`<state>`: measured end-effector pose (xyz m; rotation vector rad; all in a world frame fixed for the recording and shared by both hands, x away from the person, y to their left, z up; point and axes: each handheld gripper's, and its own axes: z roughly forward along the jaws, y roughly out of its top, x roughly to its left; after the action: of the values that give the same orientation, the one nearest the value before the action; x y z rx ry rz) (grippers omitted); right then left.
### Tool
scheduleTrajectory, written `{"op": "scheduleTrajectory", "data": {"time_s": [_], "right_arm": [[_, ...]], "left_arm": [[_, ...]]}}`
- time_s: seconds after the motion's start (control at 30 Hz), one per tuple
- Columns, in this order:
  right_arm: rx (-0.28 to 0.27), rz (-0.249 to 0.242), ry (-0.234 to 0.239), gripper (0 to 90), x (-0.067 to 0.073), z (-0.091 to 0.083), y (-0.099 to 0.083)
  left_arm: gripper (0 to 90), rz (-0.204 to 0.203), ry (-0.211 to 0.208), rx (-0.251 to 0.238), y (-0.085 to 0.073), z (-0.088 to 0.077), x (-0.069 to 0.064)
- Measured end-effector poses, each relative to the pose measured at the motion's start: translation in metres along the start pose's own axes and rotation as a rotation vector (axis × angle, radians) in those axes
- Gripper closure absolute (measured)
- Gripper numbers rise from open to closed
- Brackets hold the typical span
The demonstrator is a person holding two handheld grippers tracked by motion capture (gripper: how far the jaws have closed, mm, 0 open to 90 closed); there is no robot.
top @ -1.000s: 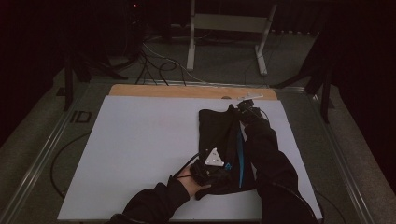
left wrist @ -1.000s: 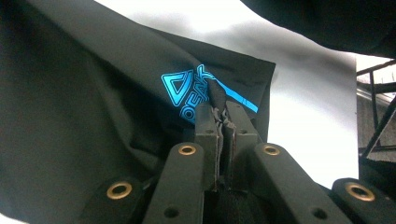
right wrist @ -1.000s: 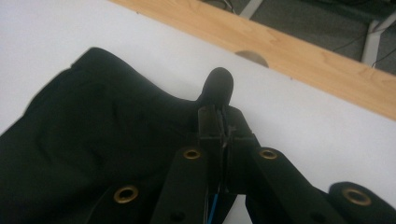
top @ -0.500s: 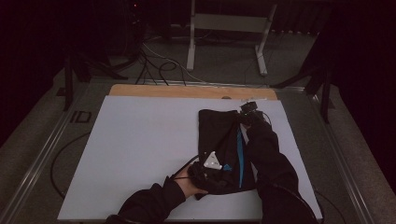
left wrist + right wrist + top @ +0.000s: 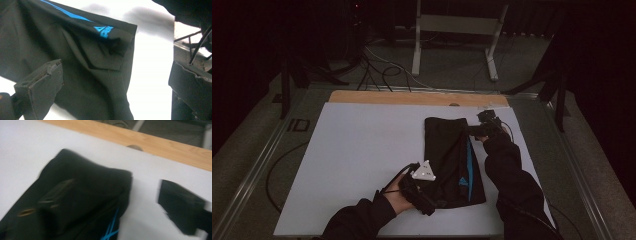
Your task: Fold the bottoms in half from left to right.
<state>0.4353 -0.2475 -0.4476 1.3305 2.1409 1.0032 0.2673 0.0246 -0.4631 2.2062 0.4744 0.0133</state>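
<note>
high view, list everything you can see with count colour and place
shorts: 1, black with blue stripe and logo, folded flat on the mat, right of centre
mat: 1, white, covers most of the table
table edge: 1, light wood strip along the mat's far side
stand: 1, grey metal, on the floor beyond the table
cables: several, black, on the floor beyond the table, left of the stand
left claw: 1, black with grey plate, at the shorts' near left edge, jaws just opened, cloth lying below them, not pinched
right claw: 1, black, at the shorts' far right corner, jaws just opened
sleeves: 2, dark, coming in from the bottom
</note>
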Motion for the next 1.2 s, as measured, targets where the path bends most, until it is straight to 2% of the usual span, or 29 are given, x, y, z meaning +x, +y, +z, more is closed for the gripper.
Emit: {"op": "scheduleTrajectory", "data": {"time_s": [0.1,0.13,0.3,0.5,0.63,0.73,0.8,0.87,0.93,1.0,1.1,1.2], "right_arm": [[0.008,-0.041,0.030,11.0,0.006,-0.010,-0.002],[0.018,-0.059,0.017,11.1,0.010,-0.013,-0.003],[0.007,-0.097,0.053,11.1,0.024,-0.030,-0.010],[-0.003,-0.127,0.073,11.1,0.037,-0.051,-0.025],[0.008,-0.117,0.081,11.1,0.042,-0.065,-0.038],[0.021,-0.104,0.093,11.1,0.047,-0.076,-0.051],[0.030,-0.085,0.107,11.1,0.050,-0.082,-0.059],[0.057,-0.059,0.099,11.1,0.053,-0.088,-0.068],[0.059,-0.015,0.098,11.6,0.056,-0.096,-0.079],[0.071,0.000,0.084,10.2,0.061,-0.100,-0.089],[0.099,0.030,0.099,10.1,0.066,-0.104,-0.101],[0.132,0.024,0.110,12.7,0.074,-0.104,-0.113]], "left_arm": [[0.4,0.015,0.019,-0.030,-0.004,-0.009,0.001],[0.4,0.014,0.021,-0.033,-0.006,-0.011,0.002],[0.3,-0.008,0.049,-0.060,-0.015,-0.025,0.006],[0.3,-0.032,0.090,-0.087,-0.028,-0.044,0.012],[0.2,-0.037,0.118,-0.098,-0.037,-0.057,0.016],[0.3,-0.060,0.129,-0.121,-0.046,-0.064,0.020],[0.3,-0.076,0.146,-0.136,-0.052,-0.068,0.023],[0.3,-0.083,0.157,-0.144,-0.058,-0.072,0.026],[0.3,-0.091,0.168,-0.145,-0.063,-0.076,0.027],[0.3,-0.088,0.171,-0.143,-0.068,-0.080,0.027],[0.3,-0.096,0.184,-0.146,-0.074,-0.085,0.026],[0.3,-0.105,0.197,-0.146,-0.081,-0.090,0.025]]}}
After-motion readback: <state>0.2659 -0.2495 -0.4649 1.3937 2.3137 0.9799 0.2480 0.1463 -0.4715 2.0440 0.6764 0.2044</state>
